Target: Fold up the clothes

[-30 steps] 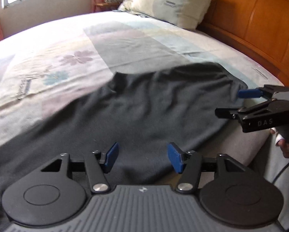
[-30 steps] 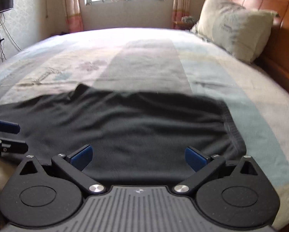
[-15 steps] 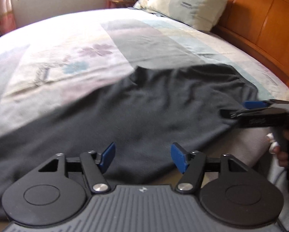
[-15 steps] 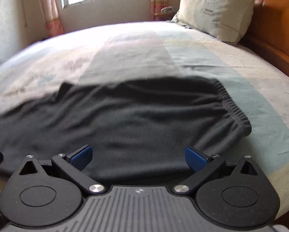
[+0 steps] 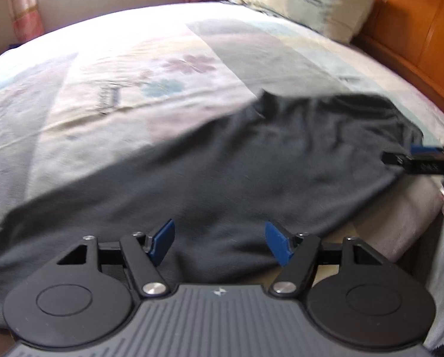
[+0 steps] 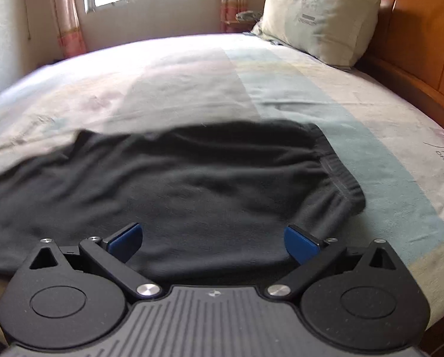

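Along the near edge of the bed (image 6: 281, 68) the dark garment (image 6: 192, 184) lies spread flat, left hand-held gripper (image 5: 219, 242) and right hand-held gripper (image 6: 213, 242) both released above its hem, seemingly poised to pinch an edge.

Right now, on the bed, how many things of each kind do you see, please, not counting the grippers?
Dark garment, spread flat along the near edge of the bed: 1
Pillow, leaning on the wooden headboard: 1
Total: 2
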Motion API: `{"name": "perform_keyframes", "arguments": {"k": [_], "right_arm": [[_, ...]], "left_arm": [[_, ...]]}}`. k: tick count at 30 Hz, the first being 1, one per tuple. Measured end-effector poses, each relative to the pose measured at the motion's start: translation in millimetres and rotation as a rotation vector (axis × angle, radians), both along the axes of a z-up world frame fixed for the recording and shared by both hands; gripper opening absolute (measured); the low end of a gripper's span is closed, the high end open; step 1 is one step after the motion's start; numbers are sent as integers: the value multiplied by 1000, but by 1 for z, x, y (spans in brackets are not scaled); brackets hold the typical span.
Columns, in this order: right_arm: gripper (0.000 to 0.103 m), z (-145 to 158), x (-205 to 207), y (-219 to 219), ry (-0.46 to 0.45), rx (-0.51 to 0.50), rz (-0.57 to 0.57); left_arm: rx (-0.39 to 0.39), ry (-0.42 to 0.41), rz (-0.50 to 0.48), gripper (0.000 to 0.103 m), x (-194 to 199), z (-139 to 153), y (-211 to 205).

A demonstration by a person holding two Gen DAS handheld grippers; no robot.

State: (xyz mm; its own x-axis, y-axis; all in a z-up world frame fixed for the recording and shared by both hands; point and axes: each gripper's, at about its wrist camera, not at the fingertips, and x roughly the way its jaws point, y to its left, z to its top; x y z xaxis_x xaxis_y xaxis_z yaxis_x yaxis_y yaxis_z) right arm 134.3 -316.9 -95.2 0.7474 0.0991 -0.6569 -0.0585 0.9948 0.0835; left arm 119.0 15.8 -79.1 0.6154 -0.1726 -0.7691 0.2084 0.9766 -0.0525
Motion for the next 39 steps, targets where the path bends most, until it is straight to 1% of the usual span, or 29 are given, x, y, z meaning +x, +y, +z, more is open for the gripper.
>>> {"name": "perform_keyframes", "arguments": {"k": [2,4,6,8,10,11,12,16,18,20,22,25,26,29,30,32,33,35,39], "right_arm": [[103,9,0,18,-17,28,69],[103,13,3,43,-26,18,147],[103,6,7,66,-4,-19,210],[103,-5,10,86,24,-66,254],[103,-17,3,94,17,-106,256],[103,-18,-1,93,-7,-105,252],[103,-18,-2,92,-4,-99,251],[103,-16,-3,89,13,-78,239],[103,-10,-4,93,28,-76,208],[103,0,-6,105,25,-57,227],[103,4,-7,130,19,-76,307],[103,10,-10,168,10,-104,426],[103,12,-10,181,7,-114,466],[103,5,-11,216,0,-166,537],[103,1,-10,223,16,-163,541],[103,-8,-11,228,53,-129,510],[103,-10,-14,225,34,-106,491],[103,-13,-23,220,9,-97,483],[103,-15,-27,216,-4,-86,462]], "left_arm": [[7,9,22,71,7,2,11],[28,26,46,72,12,1,21],[49,43,61,72,15,-2,30],[60,61,68,72,10,-7,42],[70,79,74,73,4,-13,54],[75,88,77,74,1,-16,60],[80,97,80,75,-2,-19,66],[85,76,71,76,-20,-12,82],[84,50,91,76,-25,-7,89],[68,31,121,76,-26,-3,100],[57,23,151,76,-25,-2,111],[81,26,206,76,-21,-3,126],[78,19,216,76,-22,-3,131],[38,18,240,76,-29,-6,147],[21,26,248,76,-32,-8,152],[-12,43,264,76,-40,-12,163],[-29,52,272,76,-44,-15,169],[-57,62,284,77,-51,-15,179],[-62,-11,307,77,-47,-2,198]]}}
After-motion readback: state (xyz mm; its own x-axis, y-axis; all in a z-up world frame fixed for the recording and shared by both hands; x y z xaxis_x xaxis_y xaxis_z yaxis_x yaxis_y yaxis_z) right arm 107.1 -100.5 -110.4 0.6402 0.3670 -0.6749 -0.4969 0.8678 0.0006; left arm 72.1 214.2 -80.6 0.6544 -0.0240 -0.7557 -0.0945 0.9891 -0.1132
